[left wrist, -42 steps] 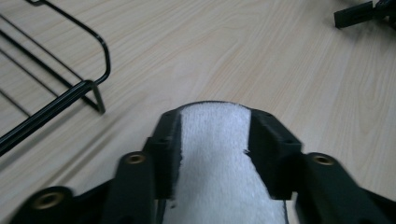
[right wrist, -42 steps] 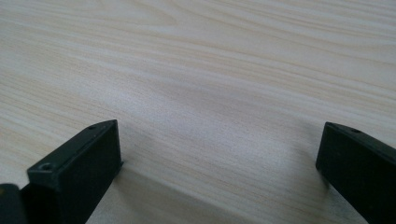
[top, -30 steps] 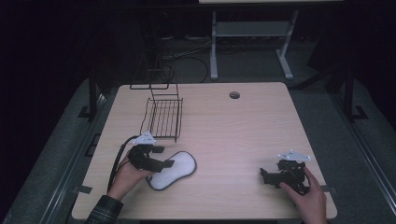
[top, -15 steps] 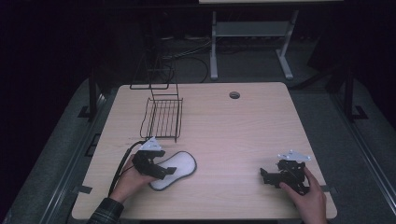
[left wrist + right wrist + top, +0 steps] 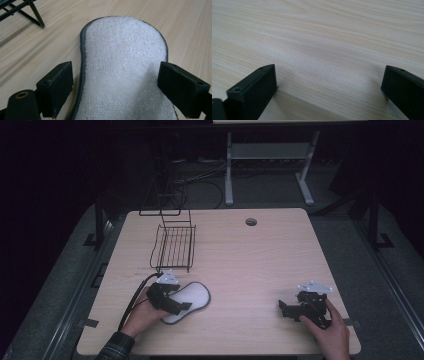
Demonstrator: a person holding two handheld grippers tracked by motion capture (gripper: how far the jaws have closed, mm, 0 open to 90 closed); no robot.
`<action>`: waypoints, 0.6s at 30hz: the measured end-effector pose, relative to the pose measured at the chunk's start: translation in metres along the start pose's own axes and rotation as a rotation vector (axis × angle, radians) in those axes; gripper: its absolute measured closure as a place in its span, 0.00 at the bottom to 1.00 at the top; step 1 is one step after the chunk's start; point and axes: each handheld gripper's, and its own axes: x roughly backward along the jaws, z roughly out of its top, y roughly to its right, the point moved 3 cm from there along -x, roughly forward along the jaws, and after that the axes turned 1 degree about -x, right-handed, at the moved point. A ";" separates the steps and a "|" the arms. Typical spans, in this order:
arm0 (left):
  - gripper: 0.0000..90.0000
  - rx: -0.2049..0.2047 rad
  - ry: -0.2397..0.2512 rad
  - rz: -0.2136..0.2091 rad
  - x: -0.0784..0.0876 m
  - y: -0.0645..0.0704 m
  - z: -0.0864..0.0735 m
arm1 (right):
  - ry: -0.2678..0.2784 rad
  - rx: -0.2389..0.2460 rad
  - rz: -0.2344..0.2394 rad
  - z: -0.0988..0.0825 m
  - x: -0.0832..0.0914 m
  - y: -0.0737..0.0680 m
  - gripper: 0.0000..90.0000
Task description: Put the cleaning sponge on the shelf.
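Observation:
A white fleecy insole (image 5: pixel 195 295) with a dark rim lies flat on the wooden table (image 5: pixel 250 265), left of the middle. My left gripper (image 5: pixel 181 307) sits low over its near end. In the left gripper view the insole (image 5: pixel 125 65) lies between the two black pads (image 5: pixel 57 90), which stand apart from its edges. Those jaws have just been opening and are open. My right gripper (image 5: pixel 286 309) rests near the table's front right, held by a hand. Its jaws stand wide open over bare wood (image 5: pixel 324 50) with nothing between them.
A black wire rack (image 5: pixel 174 245) stands just beyond the insole, its foot at the upper left of the left gripper view (image 5: pixel 37 20). A round cable hole (image 5: pixel 251 222) marks the far edge. Dark floor and a white stand (image 5: pixel 270 150) lie behind the table.
My left gripper has sunk a little lower over the insole's near end. The right hand and its gripper have not moved.

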 end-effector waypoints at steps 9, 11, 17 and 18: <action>0.14 -0.007 -0.022 -0.018 -0.003 -0.001 -0.001 | 0.000 0.001 0.000 0.000 0.000 0.000 0.00; 0.14 -0.009 -0.024 -0.014 -0.004 0.000 -0.001 | 0.000 0.000 0.000 0.000 0.000 0.000 0.00; 0.24 -0.016 -0.035 -0.035 -0.002 0.002 0.000 | 0.000 -0.001 -0.001 0.000 0.000 0.000 0.00; 0.24 -0.018 -0.036 -0.034 -0.002 0.002 0.000 | 0.000 0.000 -0.001 0.000 0.000 0.000 0.00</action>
